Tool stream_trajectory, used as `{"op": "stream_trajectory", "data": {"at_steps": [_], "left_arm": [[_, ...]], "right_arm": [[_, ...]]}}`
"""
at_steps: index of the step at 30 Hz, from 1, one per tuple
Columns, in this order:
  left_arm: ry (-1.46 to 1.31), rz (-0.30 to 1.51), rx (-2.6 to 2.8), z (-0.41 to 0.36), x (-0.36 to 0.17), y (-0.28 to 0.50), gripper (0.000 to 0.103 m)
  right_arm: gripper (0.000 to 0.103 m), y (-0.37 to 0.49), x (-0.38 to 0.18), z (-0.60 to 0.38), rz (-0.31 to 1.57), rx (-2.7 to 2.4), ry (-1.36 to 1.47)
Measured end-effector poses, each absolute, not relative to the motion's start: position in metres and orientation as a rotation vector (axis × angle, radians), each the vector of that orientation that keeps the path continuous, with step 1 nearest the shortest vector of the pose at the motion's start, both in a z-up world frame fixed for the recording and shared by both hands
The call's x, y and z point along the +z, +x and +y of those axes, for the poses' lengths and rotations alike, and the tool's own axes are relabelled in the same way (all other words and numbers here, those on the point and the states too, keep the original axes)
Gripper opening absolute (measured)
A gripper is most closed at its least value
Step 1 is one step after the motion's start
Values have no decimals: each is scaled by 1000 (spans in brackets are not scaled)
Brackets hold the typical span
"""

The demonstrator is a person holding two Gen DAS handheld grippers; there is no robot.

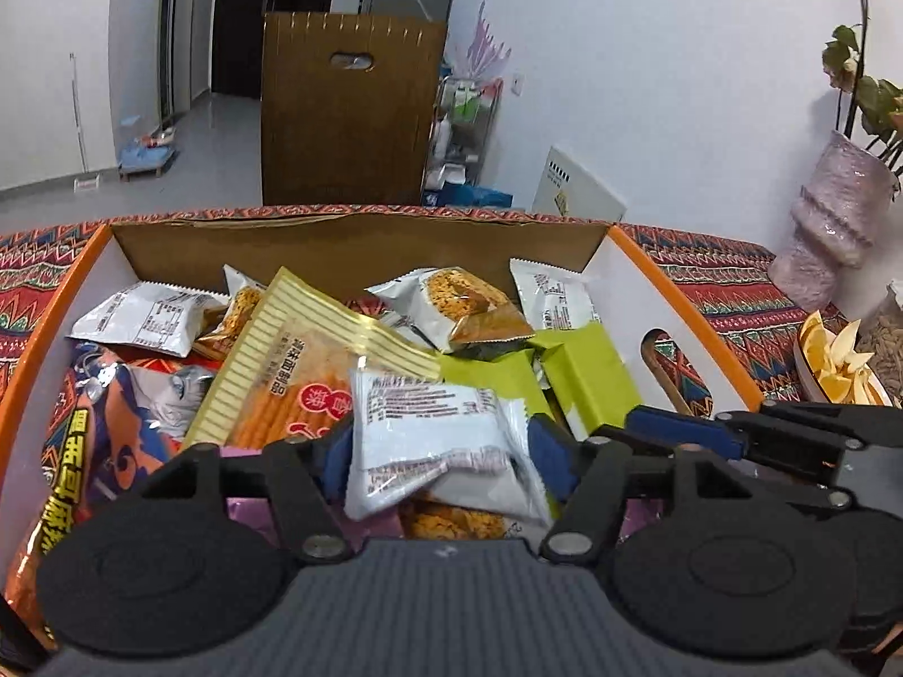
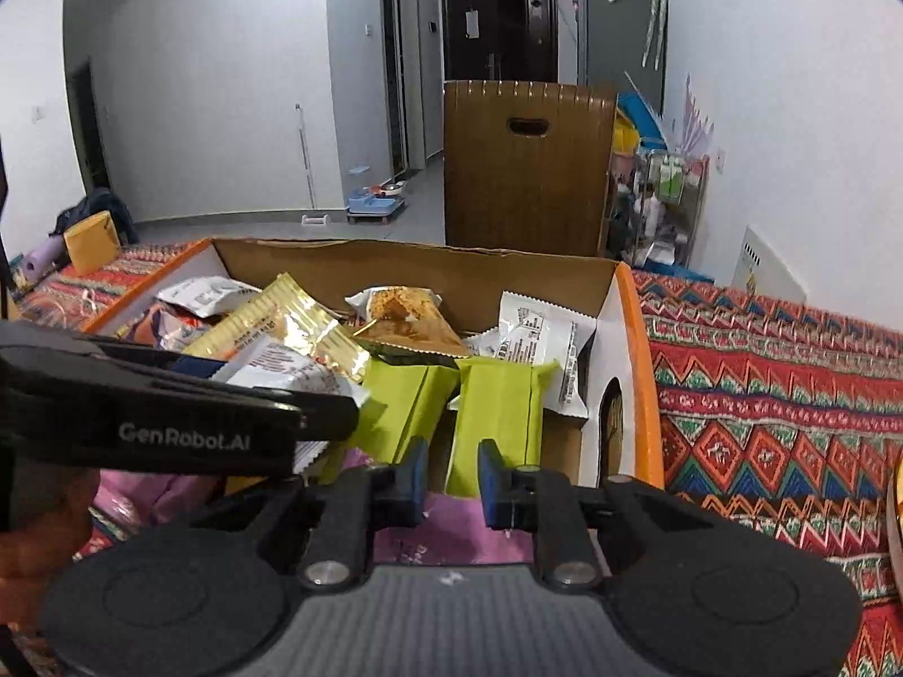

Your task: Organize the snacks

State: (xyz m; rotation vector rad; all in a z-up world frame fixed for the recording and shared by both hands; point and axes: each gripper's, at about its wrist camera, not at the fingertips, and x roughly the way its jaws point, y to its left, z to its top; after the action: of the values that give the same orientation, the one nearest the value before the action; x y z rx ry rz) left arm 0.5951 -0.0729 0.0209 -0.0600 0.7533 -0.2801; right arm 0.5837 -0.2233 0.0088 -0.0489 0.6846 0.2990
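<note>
Left wrist view: the left gripper [image 1: 440, 454] sits low over the snack box [image 1: 361, 242], its blue pads [image 1: 544, 451] pressed on either side of a white snack packet [image 1: 429, 434].
Held packet: white wrapper with printed text, crumpled between the pads, lying above the other snacks at the near end of the box; in the right wrist view it shows as a white packet [image 2: 276, 366] under the left gripper's black finger.
Box contents, left wrist view: a gold-striped packet of orange sticks [image 1: 299, 361] just behind the held packet; green packets [image 1: 587, 372] to its right; a picture-printed packet [image 1: 468, 304] and two more white packets [image 1: 147, 321] [image 1: 553, 296] toward the far wall; a large orange cartoon bag [image 1: 107, 423] along the left side.
Right wrist view: the right gripper [image 2: 451, 477] hovers at the near right corner of the box, its jaws a narrow gap apart with nothing between them; the green packets [image 2: 496, 412] lie just beyond the fingertips.
Right gripper, left wrist view: its black fingers [image 1: 790, 440] reach in from the right, beside the box's cut-out handle.
Support: a red patterned tablecloth [image 2: 762, 383] under the box.
Surroundings: a pink vase [image 1: 829, 225] and a bowl of yellow chips [image 1: 835, 361] at the right; a brown chair back [image 1: 344, 113] behind the table.
</note>
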Motion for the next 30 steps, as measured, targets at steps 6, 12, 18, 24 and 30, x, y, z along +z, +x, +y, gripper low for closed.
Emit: {"op": "stream_trajectory", "data": {"at_steps": [6,12,18,24,30], "left_arm": [[-57,757,-293,-77,22,599,72],[-59,745,-291,-70,41,587,76],[-37,673,-269,-57,83,557,79],[-25,595,-253,-47,134,510,86],[8,500,-258,-36,182,443,88]], "right_arm": [[18,584,12,-221,681,292,-69],[39,581,21,-226,666,290,-48],[60,560,57,-230,621,300,-29],[75,522,104,-232,556,304,-41],[86,468,153,-234,486,311,-64]]}}
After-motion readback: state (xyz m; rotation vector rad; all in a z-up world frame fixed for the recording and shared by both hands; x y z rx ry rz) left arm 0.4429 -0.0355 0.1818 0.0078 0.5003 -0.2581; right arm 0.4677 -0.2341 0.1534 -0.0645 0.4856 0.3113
